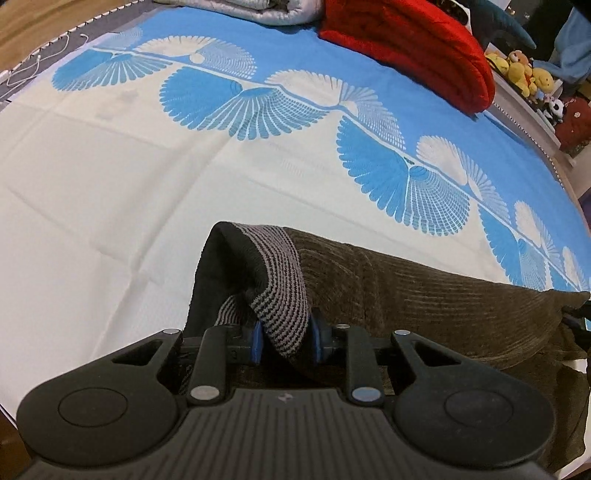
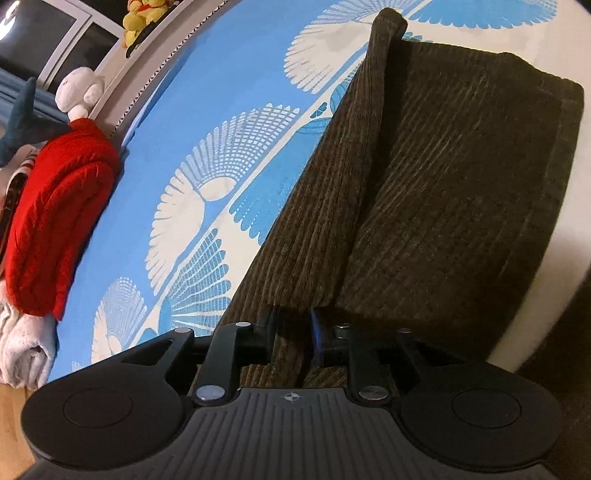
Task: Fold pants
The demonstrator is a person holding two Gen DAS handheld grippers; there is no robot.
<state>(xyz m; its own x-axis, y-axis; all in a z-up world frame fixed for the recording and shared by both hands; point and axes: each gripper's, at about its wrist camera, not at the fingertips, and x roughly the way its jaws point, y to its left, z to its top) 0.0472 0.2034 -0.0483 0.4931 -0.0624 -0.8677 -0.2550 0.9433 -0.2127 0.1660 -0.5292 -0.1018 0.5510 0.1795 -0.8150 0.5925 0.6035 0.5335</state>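
Note:
Dark brown corduroy pants lie across the bed, stretched between my two grippers. My left gripper is shut on the grey-and-black striped waistband, which is lifted and folded over the blue pads. In the right wrist view the pants run away from me with one layer lying over the other. My right gripper is shut on the near edge of the pants; cloth hides the fingertips.
The bed has a white and blue fan-patterned cover. A red quilted blanket and a grey folded blanket lie at its far side. Plush toys sit on a ledge beyond. A white cable lies at the far left.

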